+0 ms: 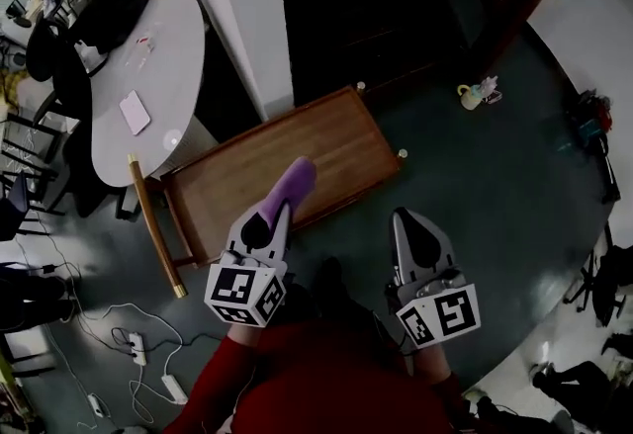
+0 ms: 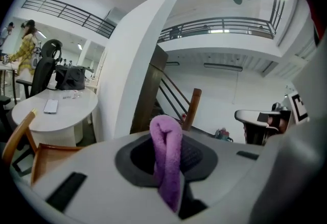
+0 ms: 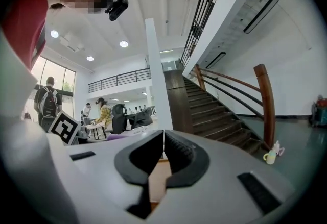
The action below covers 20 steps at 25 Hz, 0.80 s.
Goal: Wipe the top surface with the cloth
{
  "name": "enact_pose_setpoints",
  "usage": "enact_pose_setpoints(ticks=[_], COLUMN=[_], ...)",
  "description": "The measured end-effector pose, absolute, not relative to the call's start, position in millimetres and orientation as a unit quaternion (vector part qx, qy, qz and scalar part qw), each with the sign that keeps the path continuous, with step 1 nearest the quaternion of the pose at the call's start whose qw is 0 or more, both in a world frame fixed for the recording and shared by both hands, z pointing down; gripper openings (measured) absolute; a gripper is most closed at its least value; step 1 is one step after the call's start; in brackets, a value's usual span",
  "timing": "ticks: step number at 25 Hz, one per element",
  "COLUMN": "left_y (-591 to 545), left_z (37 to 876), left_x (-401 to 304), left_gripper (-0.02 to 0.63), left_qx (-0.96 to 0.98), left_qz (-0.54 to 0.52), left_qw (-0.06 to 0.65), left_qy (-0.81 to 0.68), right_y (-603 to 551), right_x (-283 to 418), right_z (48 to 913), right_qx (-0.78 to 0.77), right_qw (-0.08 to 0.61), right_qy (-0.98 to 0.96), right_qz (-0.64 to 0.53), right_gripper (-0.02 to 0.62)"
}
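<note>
1. Over the near edge of the wooden top (image 1: 326,140), our left gripper (image 1: 279,213) pinches the purple cloth (image 1: 294,181). The left gripper view shows the fold squeezed between the jaws, with a loop standing past the tips.
2. We judge it is gripped by one end so the free fold can drag flat. We cannot tell whether it touches the wood yet.
3. Our right gripper (image 1: 406,222) has its jaws pressed together on nothing and hangs over the floor just right of the top, likely parked clear of the stroke.
4. Edges: a raised lip runs round the top, and a rail handle (image 1: 153,224) closes the left end. Strokes should stop short of both.
5. Room: the wood is bare. A white pillar (image 1: 237,17) and stairs (image 1: 356,7) stand beyond the far edge, and a white table (image 1: 163,66) sits far left. The right side is open floor.
</note>
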<state>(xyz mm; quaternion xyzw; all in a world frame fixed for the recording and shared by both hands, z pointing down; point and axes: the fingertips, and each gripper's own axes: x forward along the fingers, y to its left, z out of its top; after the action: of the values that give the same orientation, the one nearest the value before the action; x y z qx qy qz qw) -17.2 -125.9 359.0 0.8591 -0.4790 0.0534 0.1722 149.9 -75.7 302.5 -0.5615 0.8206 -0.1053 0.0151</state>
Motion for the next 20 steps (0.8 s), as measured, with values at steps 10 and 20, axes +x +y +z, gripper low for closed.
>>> enact_pose_setpoints(ticks=[10,20], left_y=[-154.2,-185.0], left_z=[361.4,382.2], left_x=[-30.9,-25.7], left_gripper=[0.072,0.071], left_qx=[0.837,0.849], left_qz=[0.052,0.054], left_qw=[0.172,0.204], left_qy=[-0.517,-0.484], right_y=[-130.0,-153.9], right_x=[132.6,129.3], right_z=[296.9,294.8], right_qx=[-0.512,-0.533], right_qw=[0.019,0.014], right_qy=[0.854,0.842], right_qz=[-0.087,-0.08], right_gripper=[0.012,0.012])
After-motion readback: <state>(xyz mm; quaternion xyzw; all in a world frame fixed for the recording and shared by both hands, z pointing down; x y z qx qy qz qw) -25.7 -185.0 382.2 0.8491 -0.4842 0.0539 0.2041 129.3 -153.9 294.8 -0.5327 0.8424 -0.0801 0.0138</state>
